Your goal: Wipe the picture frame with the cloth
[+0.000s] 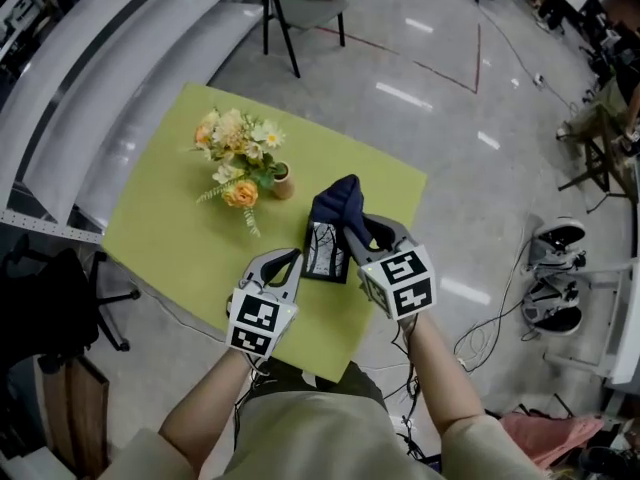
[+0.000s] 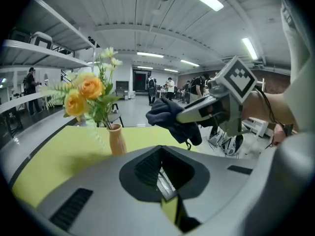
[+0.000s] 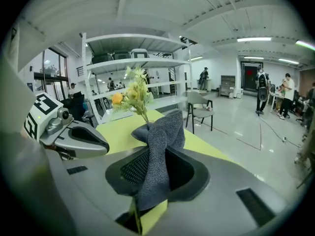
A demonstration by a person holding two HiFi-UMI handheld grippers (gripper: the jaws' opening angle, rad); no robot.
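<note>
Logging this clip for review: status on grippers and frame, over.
Left gripper shut on picture frame edge. Right gripper shut on dark cloth, cloth at frame's top. Flower vase stands apart, not in the way.

The cloth is a dark, coarse knit, matt and a little fuzzy along its folds. The picture frame looks smooth and hard, with a dark rim. The left gripper and right gripper have smooth, matt grey plastic shells with ribbed black pads inside. The table top is flat, matt yellow-green. The floor is glossy and mirrors the ceiling lights. The small vase is matt tan.
</note>
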